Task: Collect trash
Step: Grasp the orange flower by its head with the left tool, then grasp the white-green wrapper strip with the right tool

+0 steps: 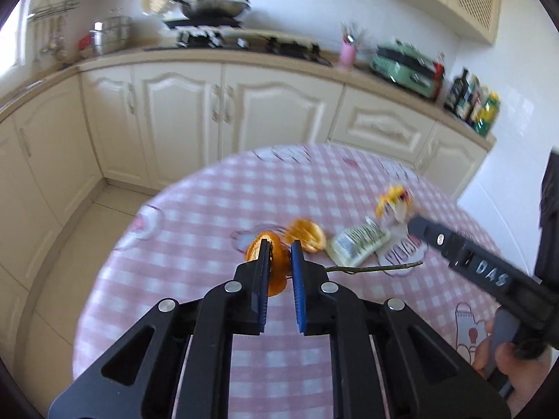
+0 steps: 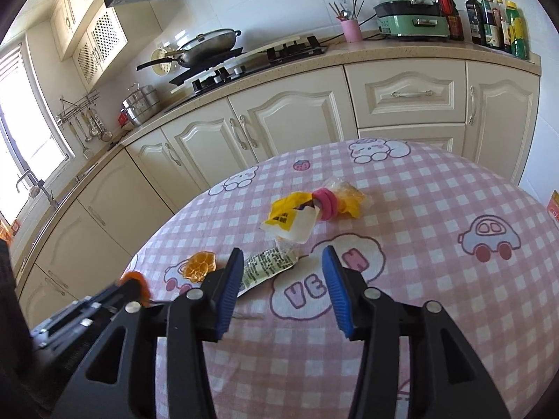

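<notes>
My left gripper [image 1: 279, 249] is shut on a piece of orange peel [image 1: 276, 272] just above the pink checked tablecloth [image 1: 209, 209]. In the right wrist view the same peel [image 2: 134, 277] shows at that gripper's tip. A second orange peel [image 1: 307, 235] [image 2: 201, 265] lies just beyond it. My right gripper [image 2: 283, 255] is open and hovers over a printed wrapper [image 2: 265, 269] [image 1: 360, 244], not touching it. Past the wrapper lie a yellow-and-white packet [image 2: 290, 220], a pink ring [image 2: 326, 204] and a crumpled clear bag [image 2: 349, 193]. A thin twig [image 1: 377, 269] lies near the wrapper.
Cream kitchen cabinets [image 2: 286, 122] and a counter run behind the round table. On the counter are a stove with a pan [image 2: 206, 47], a pink utensil cup [image 2: 351, 29], a green cooker [image 2: 408, 17] and several bottles [image 2: 496, 24]. A person's hand [image 1: 506, 359] holds the right gripper.
</notes>
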Motion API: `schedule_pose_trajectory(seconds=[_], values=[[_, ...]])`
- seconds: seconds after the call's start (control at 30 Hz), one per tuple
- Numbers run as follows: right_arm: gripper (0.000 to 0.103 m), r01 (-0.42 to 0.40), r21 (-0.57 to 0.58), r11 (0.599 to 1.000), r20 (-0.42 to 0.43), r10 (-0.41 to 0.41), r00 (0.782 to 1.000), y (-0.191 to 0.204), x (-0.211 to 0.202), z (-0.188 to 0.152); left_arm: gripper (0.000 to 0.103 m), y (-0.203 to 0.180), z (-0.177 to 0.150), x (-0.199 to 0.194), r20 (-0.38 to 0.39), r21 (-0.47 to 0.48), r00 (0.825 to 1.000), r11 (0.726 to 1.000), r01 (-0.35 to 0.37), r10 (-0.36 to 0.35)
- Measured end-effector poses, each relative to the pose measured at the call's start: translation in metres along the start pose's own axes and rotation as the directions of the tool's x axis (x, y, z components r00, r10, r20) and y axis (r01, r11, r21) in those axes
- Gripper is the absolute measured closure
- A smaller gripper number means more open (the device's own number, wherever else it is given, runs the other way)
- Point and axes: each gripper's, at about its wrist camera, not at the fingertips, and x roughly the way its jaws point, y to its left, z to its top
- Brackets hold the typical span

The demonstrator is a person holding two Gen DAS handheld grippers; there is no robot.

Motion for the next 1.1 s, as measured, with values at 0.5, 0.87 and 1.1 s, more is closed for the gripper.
schedule_pose_trajectory(seconds=[0.5, 0.87, 1.1], values=[[0.057, 0.044, -0.05, 0.998, -0.14, -0.051, 0.989, 0.04, 0.06, -0.007, 0.092, 0.039, -0.005, 0.002, -0.023, -0.014, 0.998, 0.998, -0.054, 0.054], [0.094, 0.079, -0.154, 0.985, -0.139, -0.101, 0.985, 0.059, 0.064, -0.013, 0.092, 0.053, -0.011, -0.001, -0.04, -0.043, 0.999, 0.999, -0.024, 0.022], [0.095, 0.039, -0.158, 0.987, -0.078, -0.052, 0.996, 0.074, 0.021, -0.017, 0.092, 0.065, -0.014, -0.028, -0.014, -0.058, 1.0, 0.998, -0.023, 0.022]])
